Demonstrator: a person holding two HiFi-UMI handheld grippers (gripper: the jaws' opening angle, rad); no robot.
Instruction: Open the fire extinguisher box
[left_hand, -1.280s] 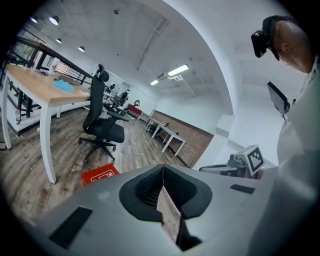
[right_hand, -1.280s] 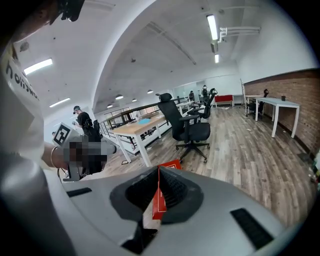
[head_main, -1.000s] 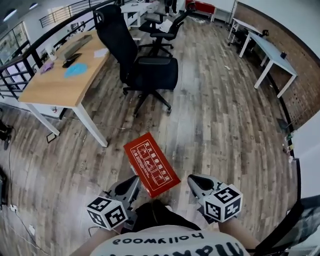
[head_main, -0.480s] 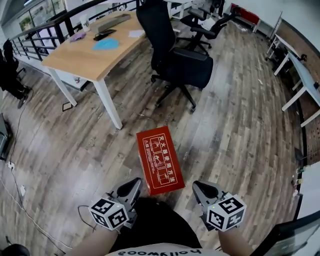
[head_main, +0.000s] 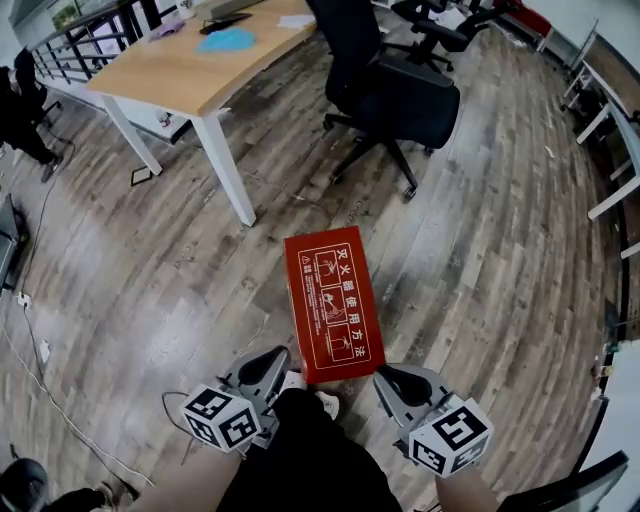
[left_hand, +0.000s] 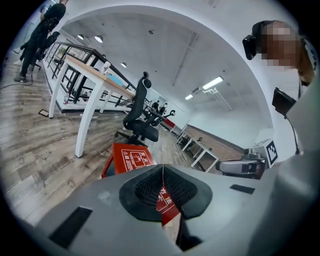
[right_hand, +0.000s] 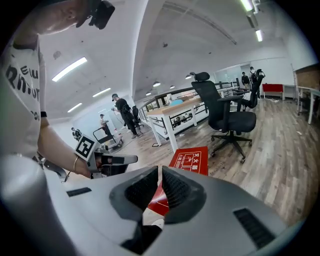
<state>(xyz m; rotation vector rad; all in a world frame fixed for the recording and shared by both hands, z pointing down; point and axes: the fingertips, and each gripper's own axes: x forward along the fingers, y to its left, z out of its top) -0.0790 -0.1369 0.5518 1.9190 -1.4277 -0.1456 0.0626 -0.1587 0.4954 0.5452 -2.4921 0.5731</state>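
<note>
The red fire extinguisher box (head_main: 332, 303) lies flat on the wood floor, its printed white-lettered lid up and closed. My left gripper (head_main: 274, 360) hovers just off the box's near left corner, jaws shut with nothing between them. My right gripper (head_main: 388, 377) hangs off the near right corner, jaws closed together and empty. In the left gripper view the box (left_hand: 131, 158) shows beyond the shut left gripper (left_hand: 162, 168), with the right gripper (left_hand: 245, 166) off to the right. In the right gripper view the box (right_hand: 192, 159) lies ahead of the right gripper (right_hand: 160, 170), and the left gripper (right_hand: 112, 161) is at the left.
A wooden desk with white legs (head_main: 190, 70) stands at the upper left and a black office chair (head_main: 400, 90) just beyond the box. A thin cable (head_main: 60, 400) runs over the floor at left. A person (head_main: 25, 100) stands by the railing. My shoe (head_main: 325, 403) is beside the box's near end.
Both grippers have sunk toward the floor and the head has leaned in, so the box now looks larger and sits between the two grippers' tips. The jaws stayed closed.
</note>
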